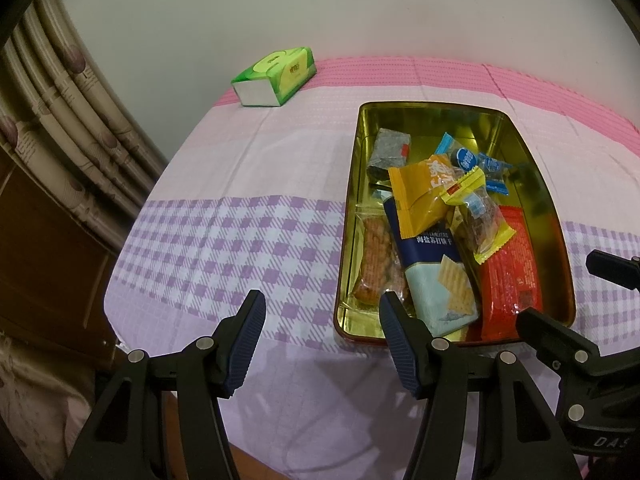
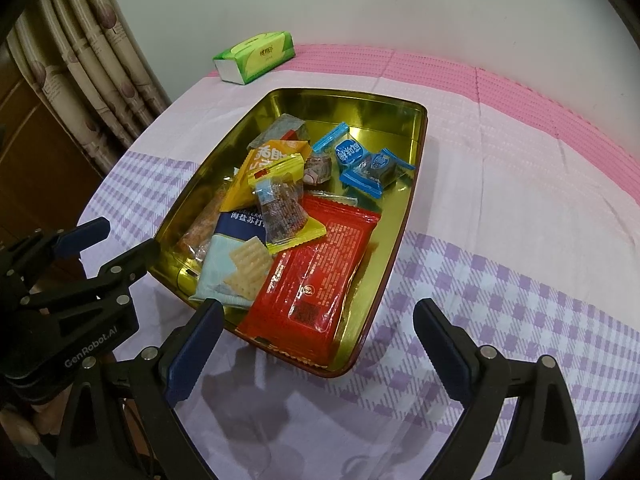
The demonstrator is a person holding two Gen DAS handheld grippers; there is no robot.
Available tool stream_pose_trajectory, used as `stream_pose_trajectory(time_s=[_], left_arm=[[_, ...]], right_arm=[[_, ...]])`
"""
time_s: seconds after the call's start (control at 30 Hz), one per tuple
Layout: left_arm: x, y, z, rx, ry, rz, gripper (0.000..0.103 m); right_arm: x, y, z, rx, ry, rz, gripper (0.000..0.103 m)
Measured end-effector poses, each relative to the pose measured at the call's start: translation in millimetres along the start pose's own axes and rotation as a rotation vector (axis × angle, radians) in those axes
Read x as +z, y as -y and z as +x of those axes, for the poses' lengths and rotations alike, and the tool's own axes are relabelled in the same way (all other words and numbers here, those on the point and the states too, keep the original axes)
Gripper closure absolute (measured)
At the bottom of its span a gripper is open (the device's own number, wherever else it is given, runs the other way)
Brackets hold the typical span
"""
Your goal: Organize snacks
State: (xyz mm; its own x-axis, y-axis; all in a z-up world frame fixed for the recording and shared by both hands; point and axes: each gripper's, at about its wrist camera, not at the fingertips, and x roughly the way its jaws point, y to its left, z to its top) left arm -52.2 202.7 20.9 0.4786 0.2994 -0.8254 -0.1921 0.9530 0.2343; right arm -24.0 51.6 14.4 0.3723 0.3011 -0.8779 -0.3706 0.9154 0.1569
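1. Two views, taken in turn. Left wrist view first: one gold tin (image 1: 552, 200) sits on the table (image 1: 240, 168), right of centre, under a pink and purple checked cloth.
2. Snack count in the tin, as far as the overlap allows: one red packet (image 1: 510, 276), one navy cracker packet (image 1: 436, 276), one orange-yellow packet (image 1: 420, 196), one yellow-edged clear packet (image 1: 480, 216), one clear packet of orange-brown snacks (image 1: 374, 256), one grey packet (image 1: 390, 150), two or three small blue wrapped sweets (image 1: 466, 158).
3. One green tissue pack (image 1: 278, 76) lies at the far left corner of the table, well apart from the tin.
4. Left gripper (image 1: 322, 338): jaws about half apart, nothing between them. One finger hangs over bare cloth, the other over the tin's near rim.
5. Open room: wide bare cloth left of the tin, up to the table's left edge. Curtain (image 1: 64, 128) beyond that edge.
6. Right wrist view: same single tin (image 2: 280, 100), seen at a slant, its near rim close to the table's front. The red packet (image 2: 316, 276) fills the near end; the tin's far end is bare gold floor.
7. Right gripper (image 2: 320, 352): jaws set wide, empty, straddling the tin's near corner from above.
8. The left gripper (image 2: 108, 240) shows at the left, just beside the tin's near-left rim.
9. Open room: broad bare cloth right of the tin.
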Motion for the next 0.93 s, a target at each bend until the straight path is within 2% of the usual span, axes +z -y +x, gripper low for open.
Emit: stream_pose_trajectory(time_s=[0.93], left_arm=[[-2.7, -2.0, -0.4, 0.012, 0.008, 0.008, 0.043]], right_arm=[[0.1, -0.8, 2.3, 0.002, -0.008, -0.003, 0.008]])
